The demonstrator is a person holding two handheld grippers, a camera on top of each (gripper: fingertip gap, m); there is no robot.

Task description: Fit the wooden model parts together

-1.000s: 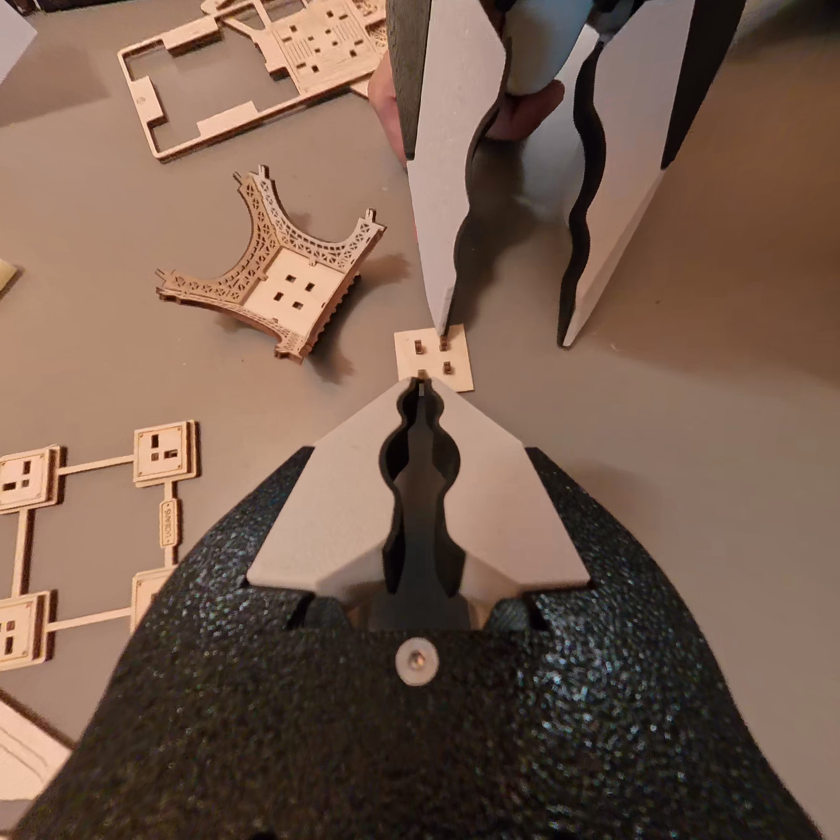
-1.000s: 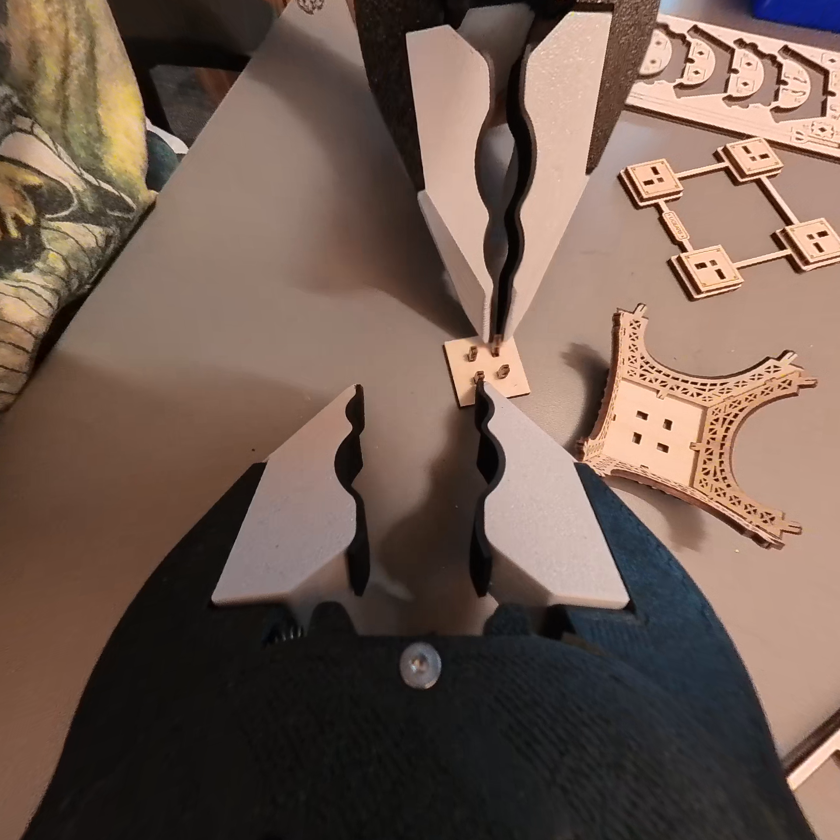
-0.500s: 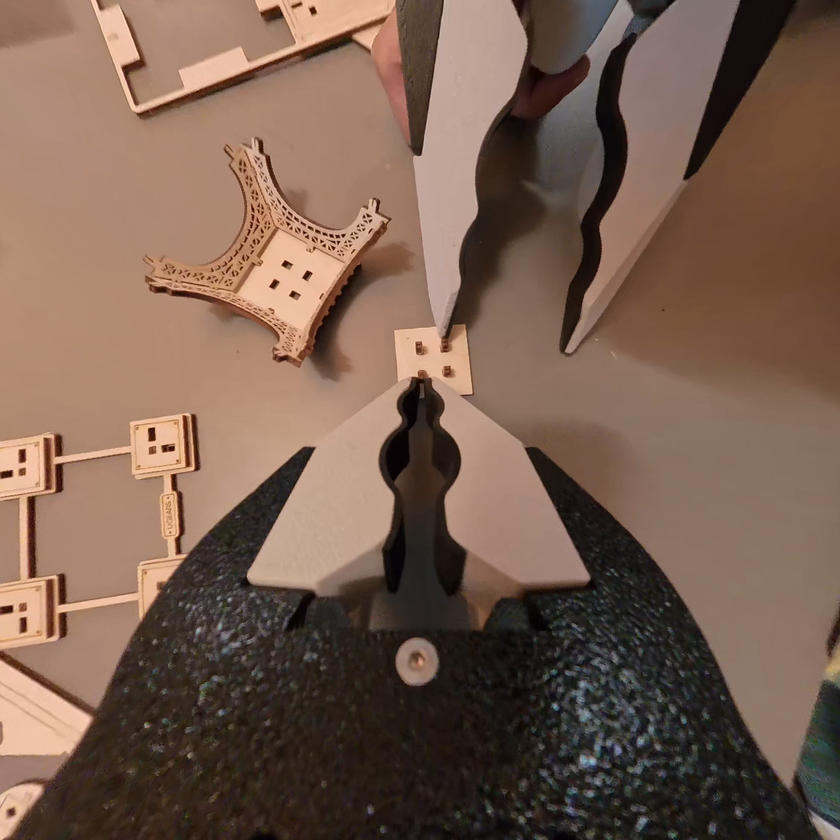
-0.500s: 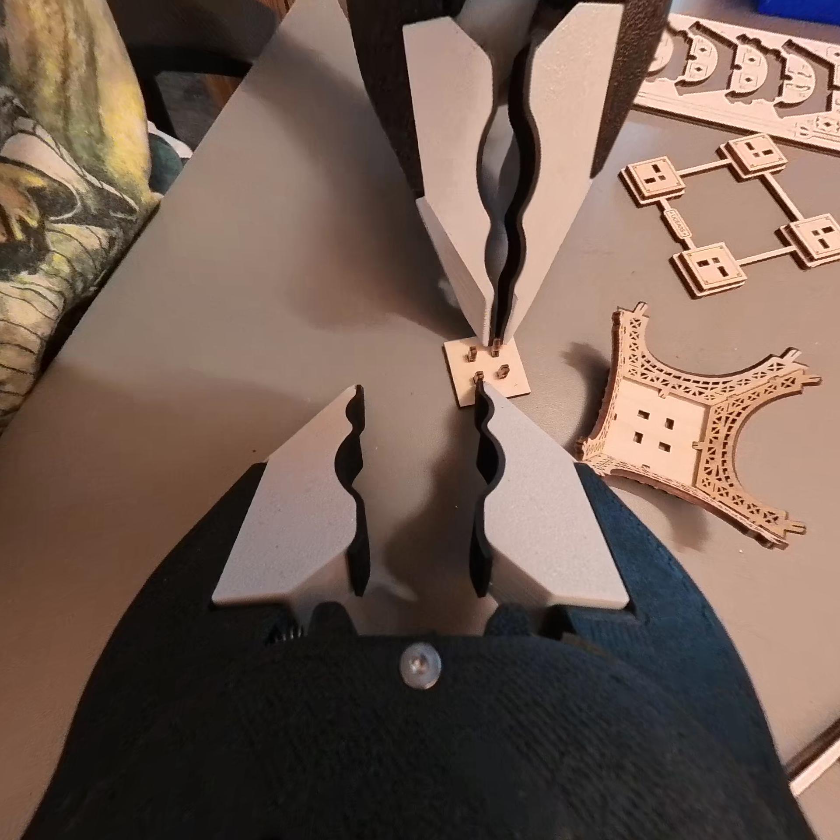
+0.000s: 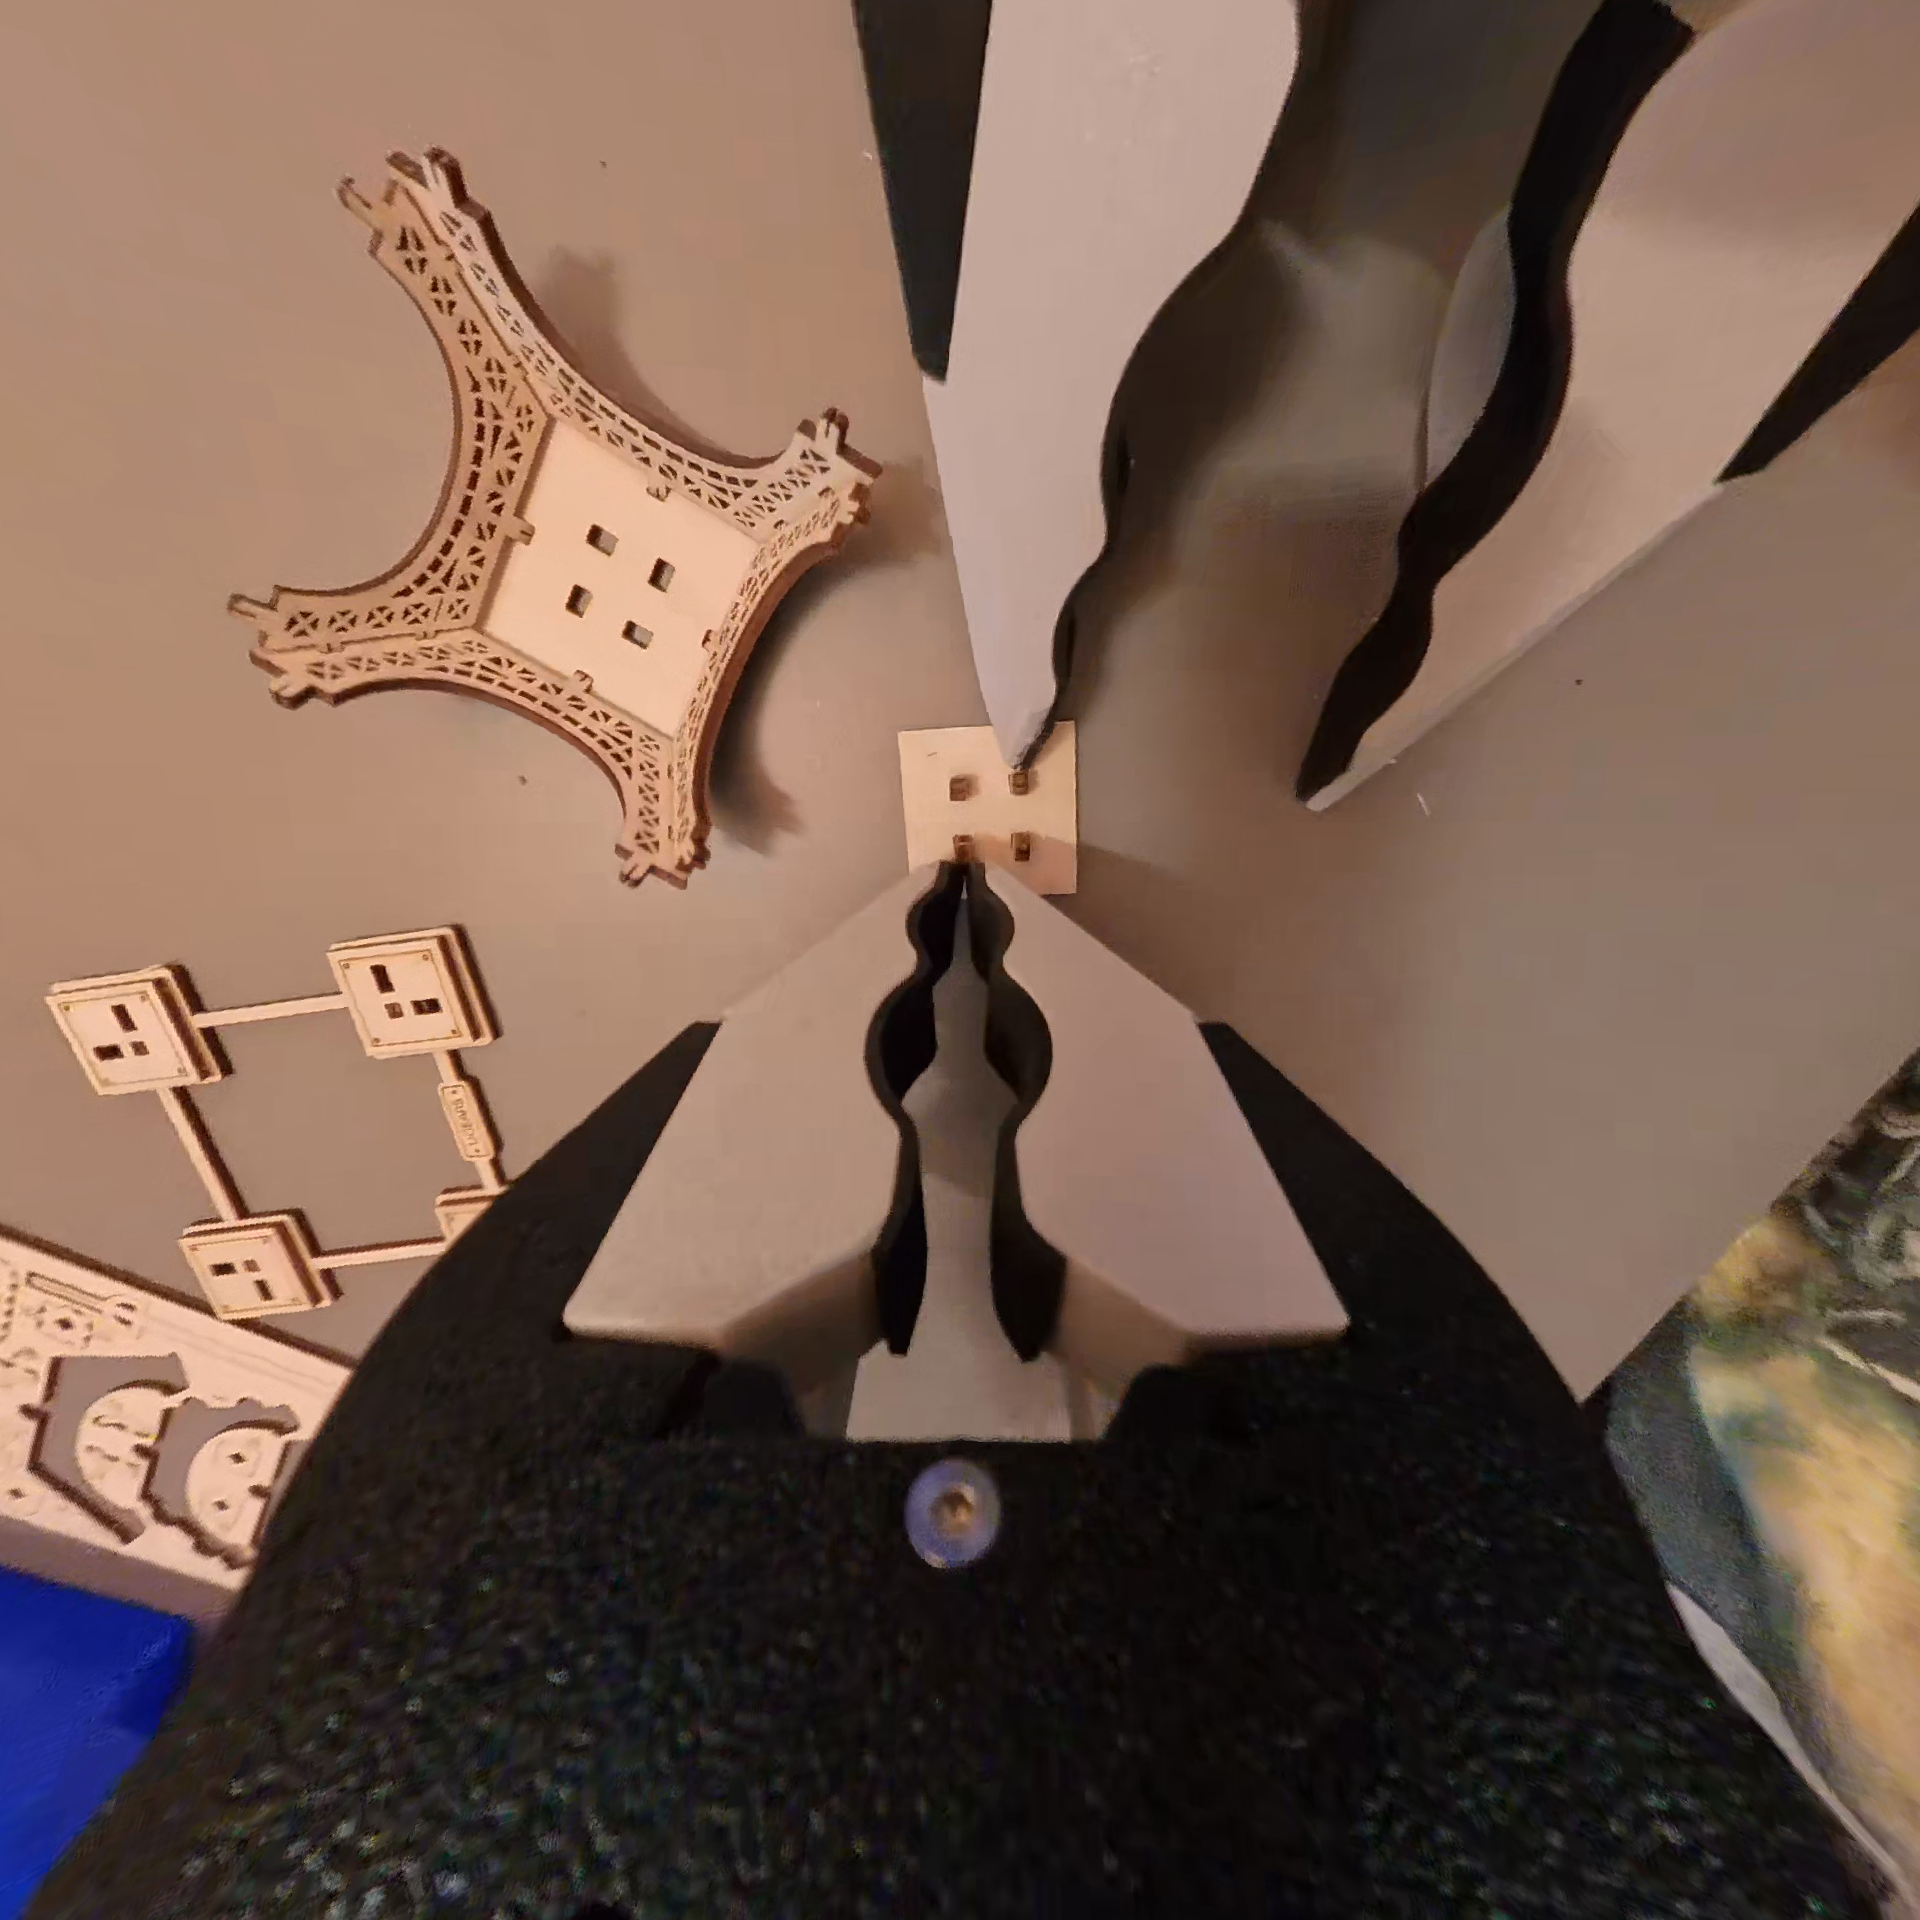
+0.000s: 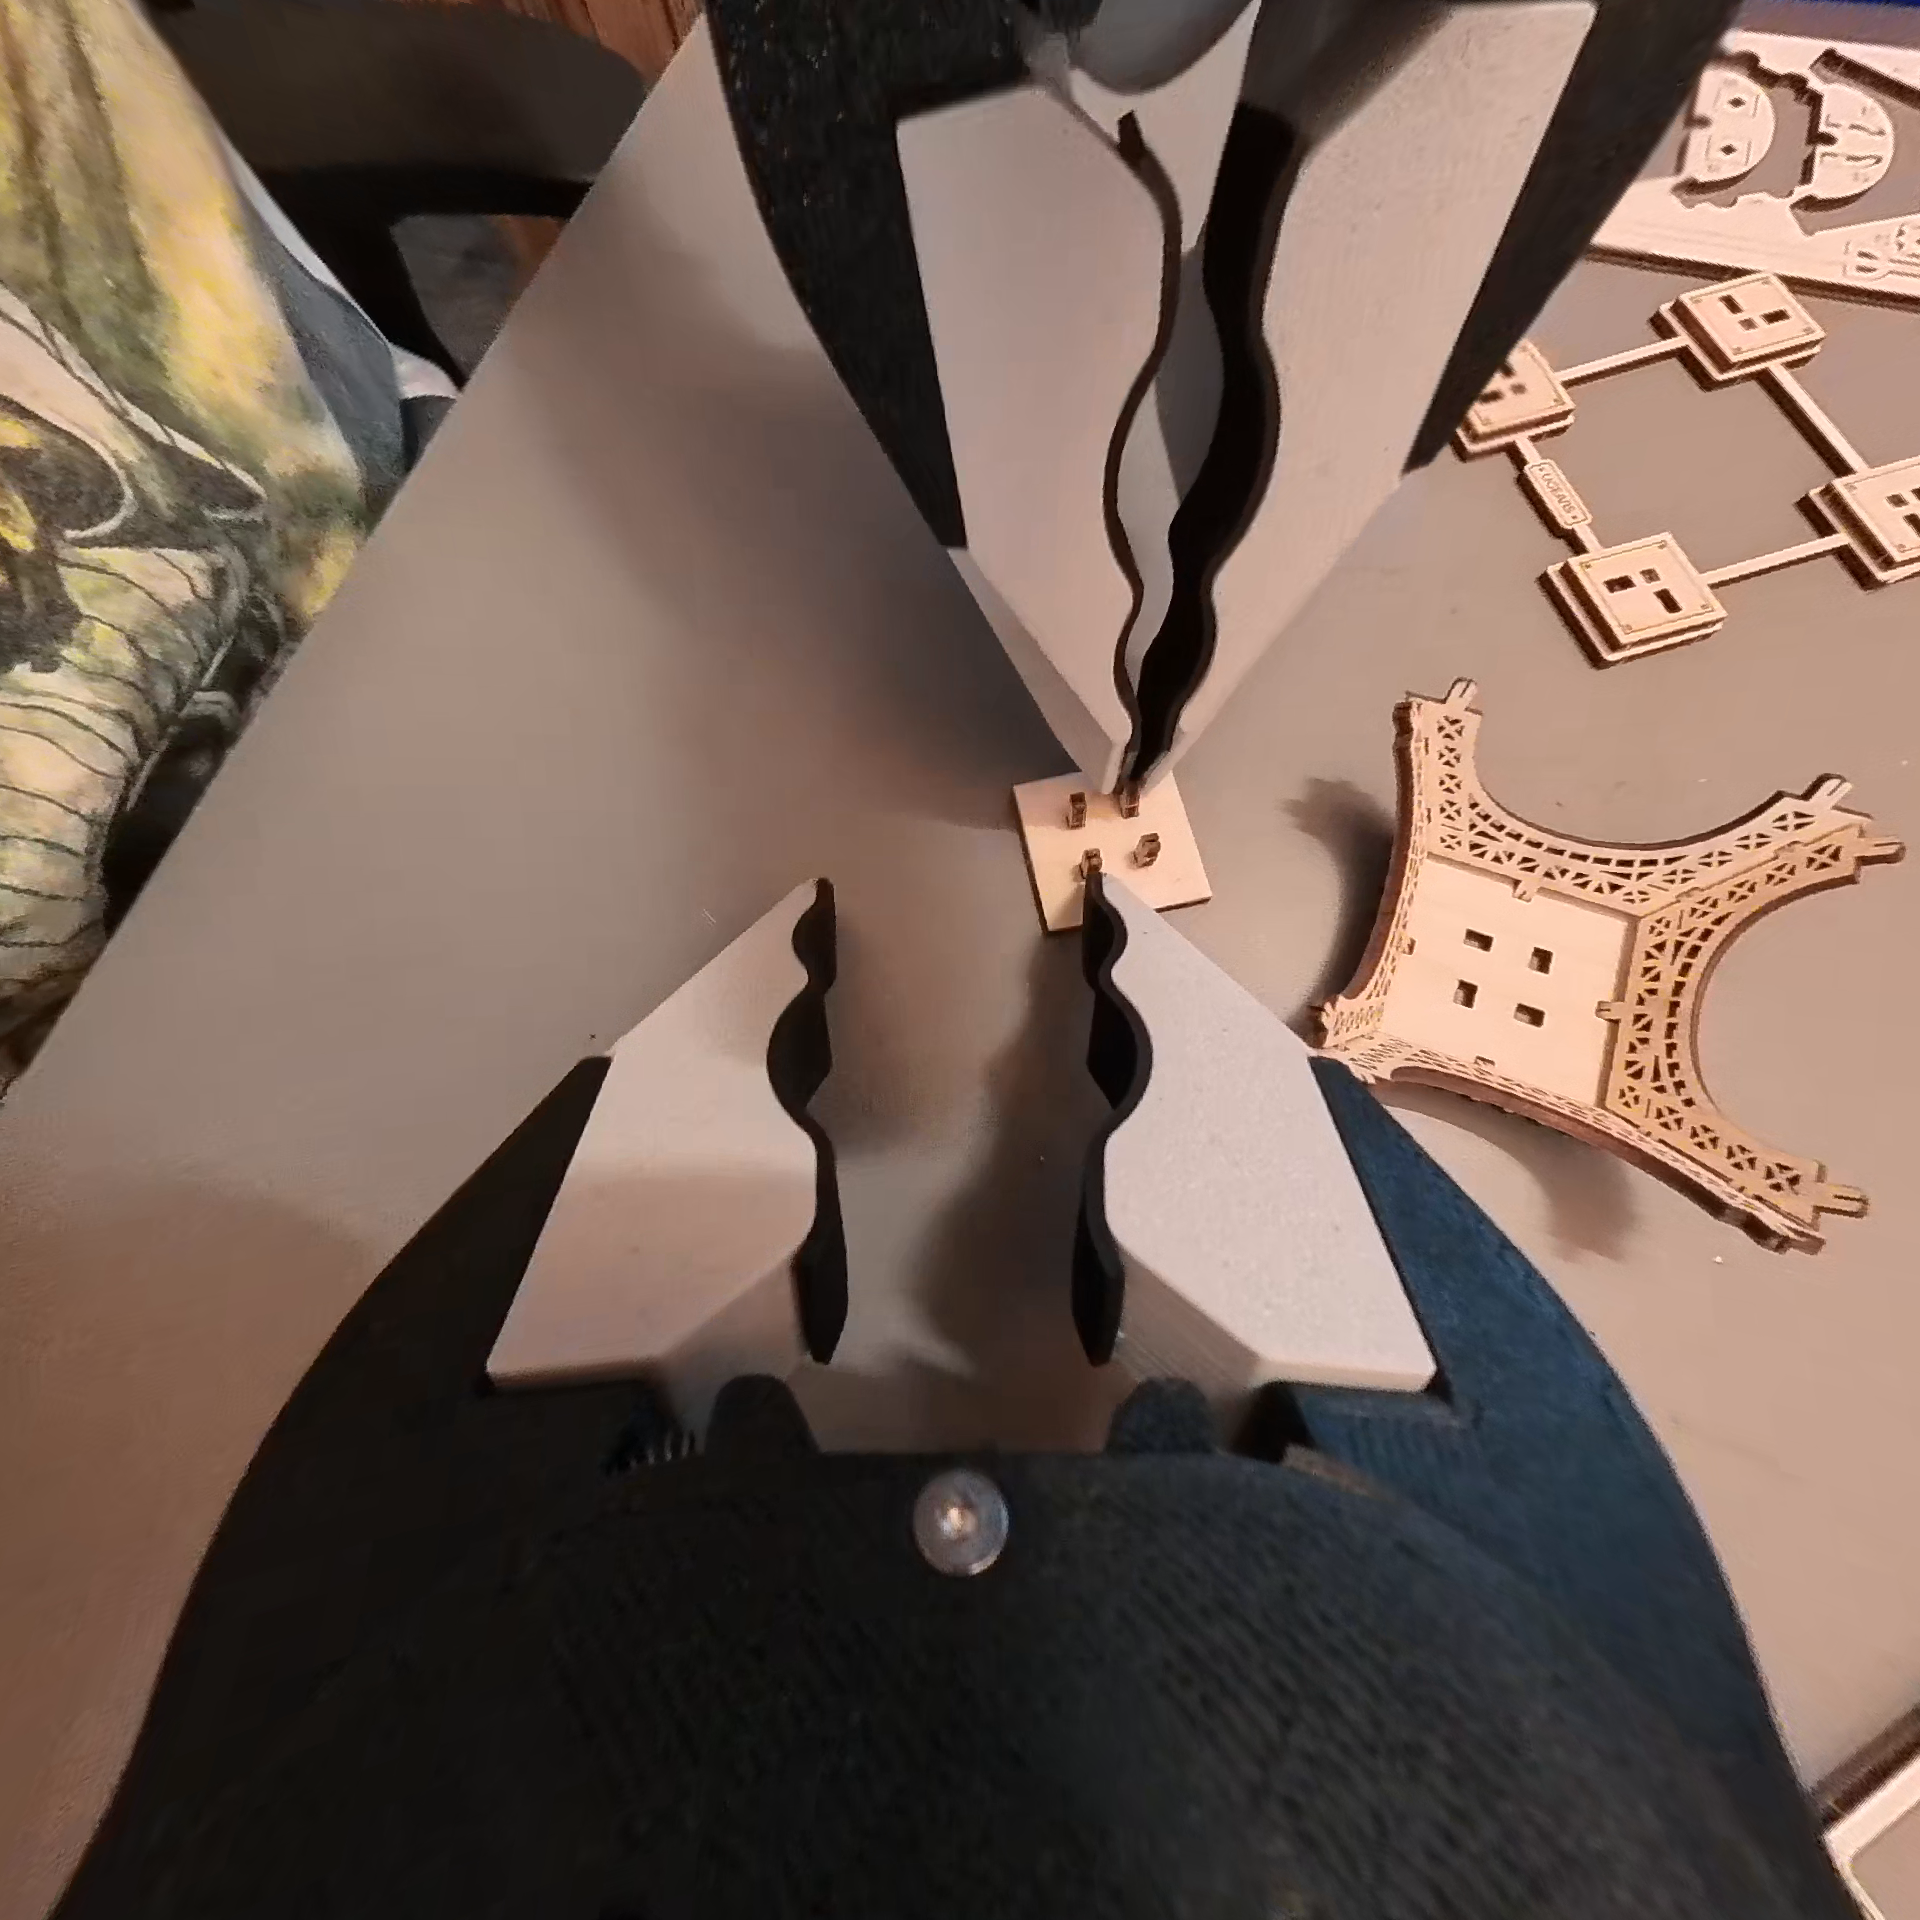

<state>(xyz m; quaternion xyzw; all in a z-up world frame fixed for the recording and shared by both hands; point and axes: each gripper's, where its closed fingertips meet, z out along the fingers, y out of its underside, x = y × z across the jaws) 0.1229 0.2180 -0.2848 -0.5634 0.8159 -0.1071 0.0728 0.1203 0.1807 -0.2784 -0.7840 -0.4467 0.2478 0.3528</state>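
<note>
A small square wooden plate with several upright pegs lies flat on the grey table. My left gripper is shut, its tips pinching one peg at the plate's near edge. In the right wrist view it comes down from above onto the plate. My right gripper is open; its right fingertip rests on the plate's corner, the left one over bare table. In the left wrist view it stands opposite. The lattice tower base lies beside the plate.
A wooden frame of square pads lies near the tower base. A cut-out wooden sheet and something blue lie beyond it. Patterned cloth sits past the table's edge. The gap from one gripper's tips to the other's is roughly 4 centimeters.
The left gripper has tilted and swung around while its shut tips stay at the plate's peg. The right gripper and the plate have kept their places.
</note>
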